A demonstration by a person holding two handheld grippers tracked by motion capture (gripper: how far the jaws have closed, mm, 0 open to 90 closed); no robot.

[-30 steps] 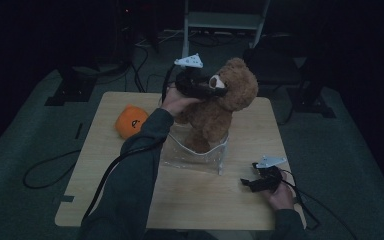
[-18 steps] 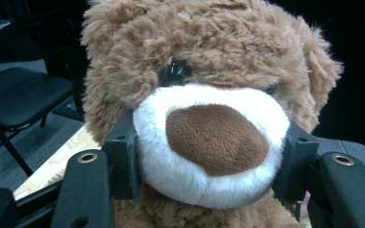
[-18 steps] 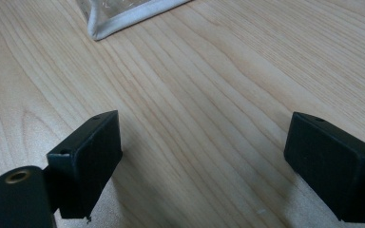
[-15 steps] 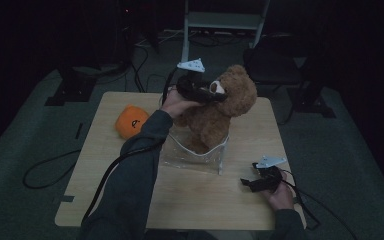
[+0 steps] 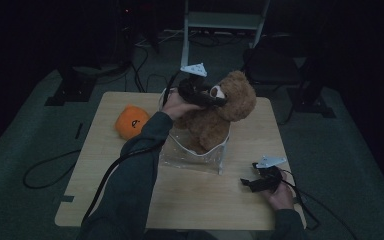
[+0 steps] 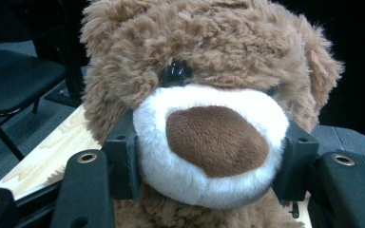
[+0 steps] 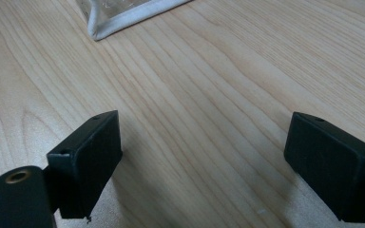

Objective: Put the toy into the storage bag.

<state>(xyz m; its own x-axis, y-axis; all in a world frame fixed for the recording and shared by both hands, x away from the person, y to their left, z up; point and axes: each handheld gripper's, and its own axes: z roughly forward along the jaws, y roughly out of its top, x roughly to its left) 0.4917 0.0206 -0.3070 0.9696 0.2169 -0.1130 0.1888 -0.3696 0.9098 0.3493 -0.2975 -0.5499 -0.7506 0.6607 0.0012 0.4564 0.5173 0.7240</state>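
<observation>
Left gripper view — teddy bear (image 6: 209, 137) muzzle between jaws

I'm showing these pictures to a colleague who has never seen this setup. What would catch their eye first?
The fluffy brown teddy bear stands out first: it stands in a clear plastic bag at the middle of the light wooden table, with the left gripper clamped on its white muzzle. Next comes the round orange plush toy at the table's left, while the right gripper rests open near the right edge.

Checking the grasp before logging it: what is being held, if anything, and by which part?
The left gripper clamps the teddy bear by its white muzzle. The right gripper holds nothing.
</observation>
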